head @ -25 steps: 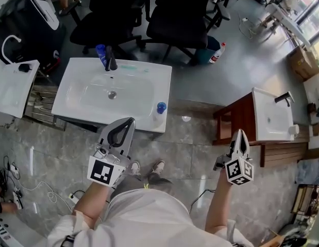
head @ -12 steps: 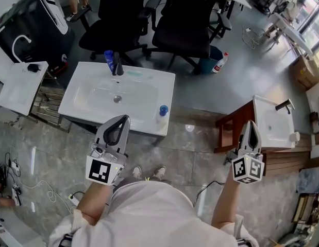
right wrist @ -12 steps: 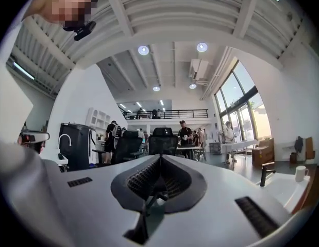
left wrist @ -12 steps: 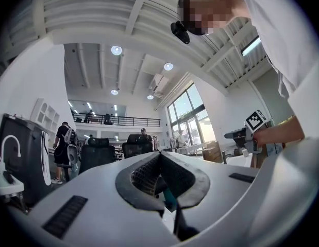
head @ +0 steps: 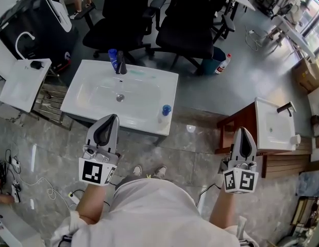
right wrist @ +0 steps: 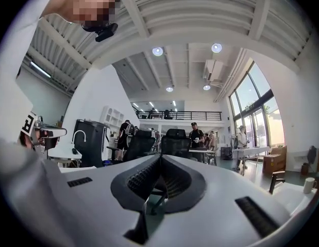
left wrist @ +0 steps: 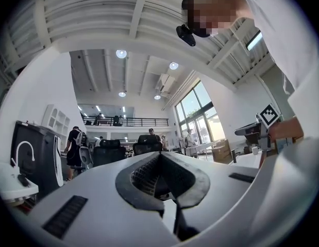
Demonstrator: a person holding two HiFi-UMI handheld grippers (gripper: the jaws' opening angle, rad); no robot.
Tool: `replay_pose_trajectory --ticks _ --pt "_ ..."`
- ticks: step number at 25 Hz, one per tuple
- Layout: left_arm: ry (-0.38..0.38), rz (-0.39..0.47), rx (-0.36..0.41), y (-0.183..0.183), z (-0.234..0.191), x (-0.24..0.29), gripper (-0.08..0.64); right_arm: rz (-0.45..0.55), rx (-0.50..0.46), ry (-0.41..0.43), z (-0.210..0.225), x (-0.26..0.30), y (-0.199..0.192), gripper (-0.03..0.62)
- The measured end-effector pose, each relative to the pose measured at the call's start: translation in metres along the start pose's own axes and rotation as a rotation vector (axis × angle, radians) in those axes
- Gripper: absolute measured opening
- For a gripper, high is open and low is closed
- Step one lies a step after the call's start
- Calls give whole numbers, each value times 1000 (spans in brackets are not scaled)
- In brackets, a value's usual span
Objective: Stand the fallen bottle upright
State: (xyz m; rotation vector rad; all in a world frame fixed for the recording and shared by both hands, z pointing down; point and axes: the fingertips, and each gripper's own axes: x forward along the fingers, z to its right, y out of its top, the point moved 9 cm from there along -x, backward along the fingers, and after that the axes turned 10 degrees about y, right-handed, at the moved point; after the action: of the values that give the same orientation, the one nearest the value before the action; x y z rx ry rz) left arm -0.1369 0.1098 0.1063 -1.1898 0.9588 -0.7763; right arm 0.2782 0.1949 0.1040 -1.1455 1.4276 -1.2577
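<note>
A small clear bottle with a blue cap (head: 163,112) stands upright on the front right corner of the white sink (head: 92,99). Another blue bottle (head: 113,59) is beside the black tap (head: 121,67) at the back rim. My left gripper (head: 108,121) hangs in front of the sink's near edge, jaws shut and empty. Far to the right of the sink, my right gripper (head: 241,133) is also shut with nothing in it. Both gripper views look level across the room: the left gripper (left wrist: 159,154) and right gripper (right wrist: 160,157) show closed tips, with no bottle in sight.
A second sink (head: 275,125) on a brown wooden stand is at the right, a third one (head: 20,84) at the left. Office chairs (head: 187,30) stand behind the sink. A white bottle with a red cap (head: 223,64) is on the floor. Cables (head: 15,169) lie at the left.
Both grippers have risen and drawn back toward my body. The right one has rolled, so its marker cube now faces the head camera squarely. Both stay shut.
</note>
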Motion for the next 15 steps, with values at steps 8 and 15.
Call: replay_pose_trajectory --ticks 8,15 --pt "-6 -6 -8 5 -12 9 15 -48 23 6 -17 -14 -8 41" --pt "-33 11 -12 16 -8 15 15 -38 19 -1 -29 -11 5 41"
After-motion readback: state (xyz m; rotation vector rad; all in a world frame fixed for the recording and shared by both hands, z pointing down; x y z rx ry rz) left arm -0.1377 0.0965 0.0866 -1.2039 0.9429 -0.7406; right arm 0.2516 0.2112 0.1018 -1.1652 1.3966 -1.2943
